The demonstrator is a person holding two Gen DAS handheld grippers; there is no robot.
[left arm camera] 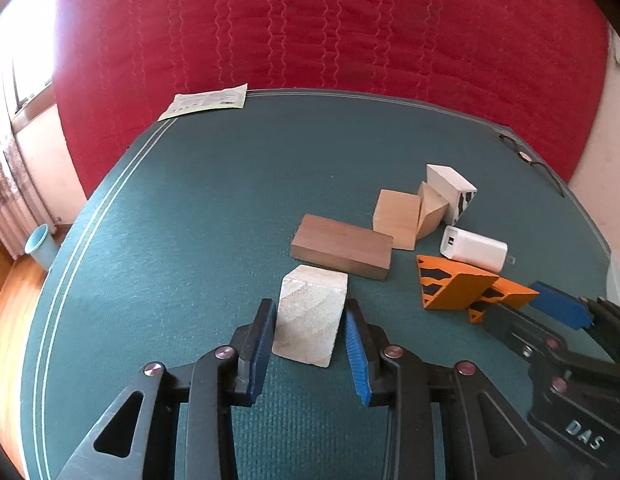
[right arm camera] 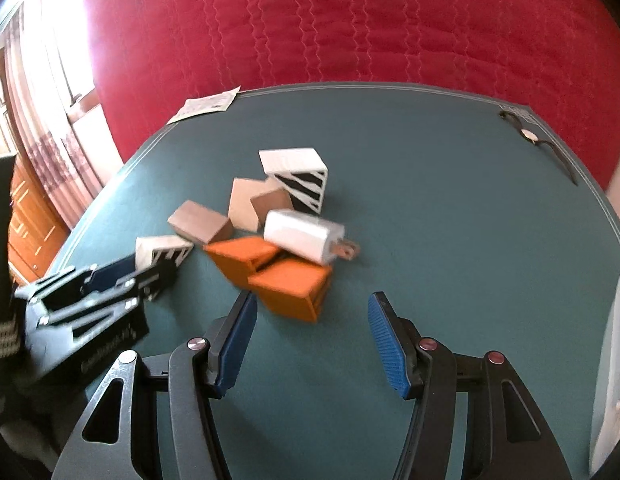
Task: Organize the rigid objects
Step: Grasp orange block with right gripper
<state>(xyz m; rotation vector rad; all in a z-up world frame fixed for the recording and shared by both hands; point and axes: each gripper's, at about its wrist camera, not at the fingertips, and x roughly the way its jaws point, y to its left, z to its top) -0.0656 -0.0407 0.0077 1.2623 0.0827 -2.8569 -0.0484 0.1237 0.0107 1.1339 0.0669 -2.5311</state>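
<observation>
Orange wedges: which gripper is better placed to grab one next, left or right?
Right. The right gripper is open and empty, with the orange wedges just ahead of its fingers. The left gripper is shut on the pale wood block, so it is occupied.

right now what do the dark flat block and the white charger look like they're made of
Dark flat block: looks like stained or dark hardwood, matte, with faint grain along its top. White charger: likely moulded plastic, smooth and slightly glossy, with a port at one end and metal prongs at the other.
</observation>
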